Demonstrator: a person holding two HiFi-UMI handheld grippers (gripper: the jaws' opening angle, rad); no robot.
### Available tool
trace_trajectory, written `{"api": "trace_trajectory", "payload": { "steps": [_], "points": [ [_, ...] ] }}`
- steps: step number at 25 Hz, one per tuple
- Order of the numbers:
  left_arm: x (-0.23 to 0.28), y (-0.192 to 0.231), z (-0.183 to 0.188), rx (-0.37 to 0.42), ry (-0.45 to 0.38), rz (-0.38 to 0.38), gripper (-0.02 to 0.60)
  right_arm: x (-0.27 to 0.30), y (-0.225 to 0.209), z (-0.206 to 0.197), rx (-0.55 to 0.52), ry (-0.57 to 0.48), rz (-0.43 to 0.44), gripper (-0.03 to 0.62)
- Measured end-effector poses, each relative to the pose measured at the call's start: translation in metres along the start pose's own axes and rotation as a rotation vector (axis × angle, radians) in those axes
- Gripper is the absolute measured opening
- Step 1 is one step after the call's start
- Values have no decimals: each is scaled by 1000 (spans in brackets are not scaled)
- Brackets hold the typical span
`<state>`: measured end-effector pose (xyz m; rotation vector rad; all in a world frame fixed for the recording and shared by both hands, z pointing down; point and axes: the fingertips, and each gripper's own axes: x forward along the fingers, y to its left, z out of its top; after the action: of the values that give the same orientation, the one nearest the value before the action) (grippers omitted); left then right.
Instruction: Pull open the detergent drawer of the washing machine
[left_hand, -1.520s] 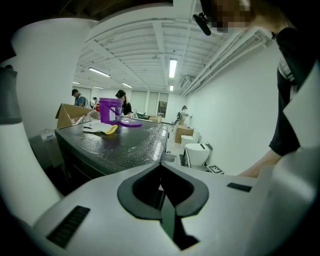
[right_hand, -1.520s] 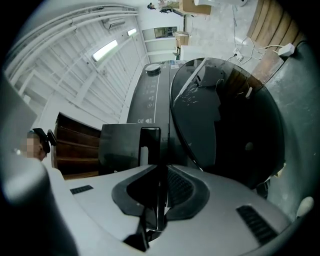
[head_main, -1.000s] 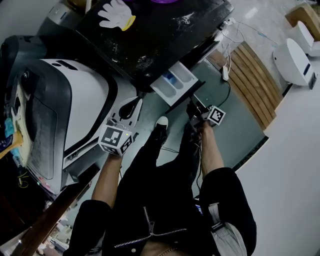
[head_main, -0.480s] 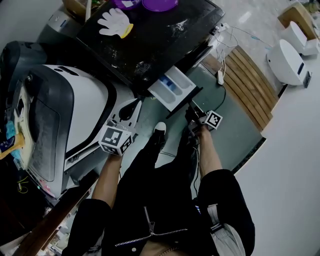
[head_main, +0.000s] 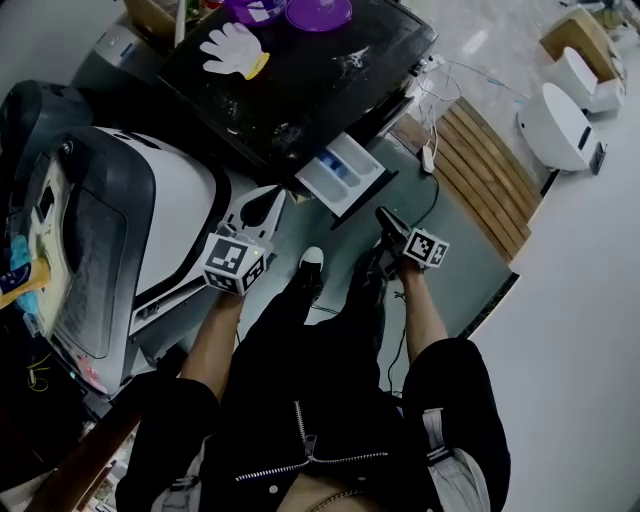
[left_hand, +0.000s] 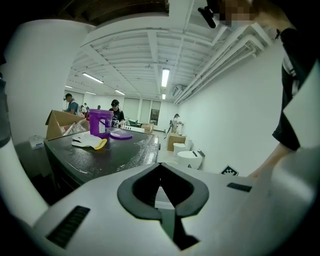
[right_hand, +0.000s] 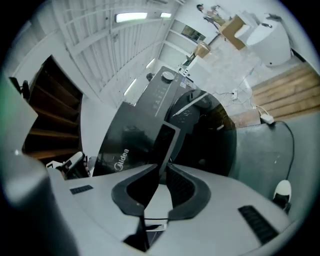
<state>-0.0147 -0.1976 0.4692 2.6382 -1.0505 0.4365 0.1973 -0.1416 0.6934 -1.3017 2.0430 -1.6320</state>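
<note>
Evidently the main pull is done: the detergent drawer (head_main: 343, 172) stands well out from the front of the washing machine (head_main: 300, 85), just under the machine's black top. We judge that little is left, at most a last bit of travel. We cannot tell whether the drawer has reached its stop.

Drawer, as seen from above: a pale tray divided into compartments, all open to view, with a blue insert (head_main: 336, 160) in one. A dark front panel (head_main: 362, 200) closes the end farthest from the machine. In the right gripper view this panel shows edge-on, a dark slab with a light rim jutting from the machine's dark face.

We hold our right claw (head_main: 384, 215) just off that outer end, on the side away from the machine and not touching it. Its jaws stand a narrow slit apart with nothing between them. The panel lies beyond the tips.

We hold our left claw (head_main: 272, 198) near the machine's front, to the side of the drawer. Its jaws meet tip to tip and grip nothing.

On the machine's top, well back from the drawer, lie a white glove (head_main: 232, 48) and a purple jug (left_hand: 100, 122).
</note>
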Motion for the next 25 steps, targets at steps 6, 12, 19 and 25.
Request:
{"api": "trace_trajectory", "payload": {
  "steps": [6, 12, 19, 25],
  "points": [
    [1, -4, 18, 24, -38, -57, 18, -19, 45, 20, -269, -6, -92, 6],
    [-3, -5, 38, 62, -76, -95, 18, -21, 134, 44, -514, -52, -85, 6],
    [-15, 0, 51, 77, -109, -110, 18, -26, 208, 65, -747, -138, -120, 6],
    [-22, 2, 62, 85, -143, -118, 18, -42, 262, 79, -868, -244, -114, 6]
  ]
}}
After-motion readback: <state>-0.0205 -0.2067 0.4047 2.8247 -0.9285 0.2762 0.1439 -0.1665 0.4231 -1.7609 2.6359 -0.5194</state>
